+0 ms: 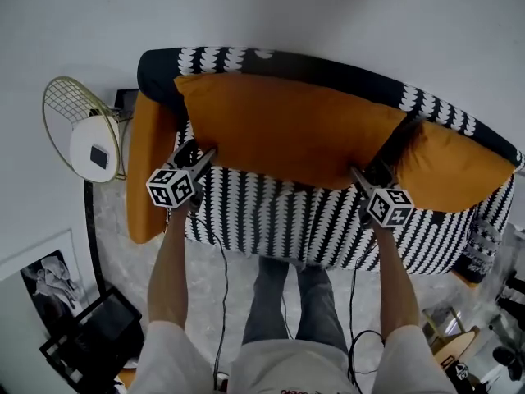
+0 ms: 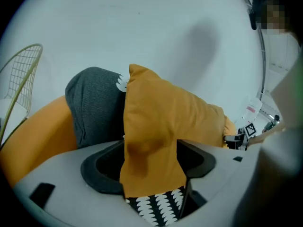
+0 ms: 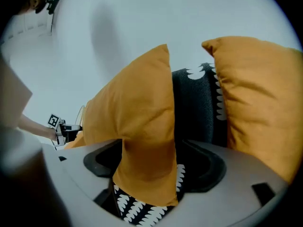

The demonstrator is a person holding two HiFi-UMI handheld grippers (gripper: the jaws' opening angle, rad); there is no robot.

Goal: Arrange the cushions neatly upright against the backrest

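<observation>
Left gripper, at the centre left of the head view, had its jaws apart, and its own view showed the lower left corner of the long orange fabric cushion standing loosely between them, not pinched. That cushion stood upright across the middle of the frame, its back against the dark backrest of the black-and-white patterned sofa. Further right, the right gripper had its jaws likewise spread around the cushion's other lower corner, with seat pattern visible below the fabric. A smaller orange cushion leaned on the backrest at the far right, separated from the long one by a dark strip of backrest. The step in hand looked like letting go of the long cushion once placed. The next move would call for drawing both grippers straight back so the fabric did not snag and tip forward, then seeing to the smaller cushion, which appeared to sit slanted. Several things stayed unclear. The orange shape at the sofa's left end could have been another cushion or an armrest. The long cushion's bottom edge was partly hidden behind the grippers. The sofa's right end was crowded by clutter near the frame edge. How firmly the long cushion rested against the backrest could not be judged.
</observation>
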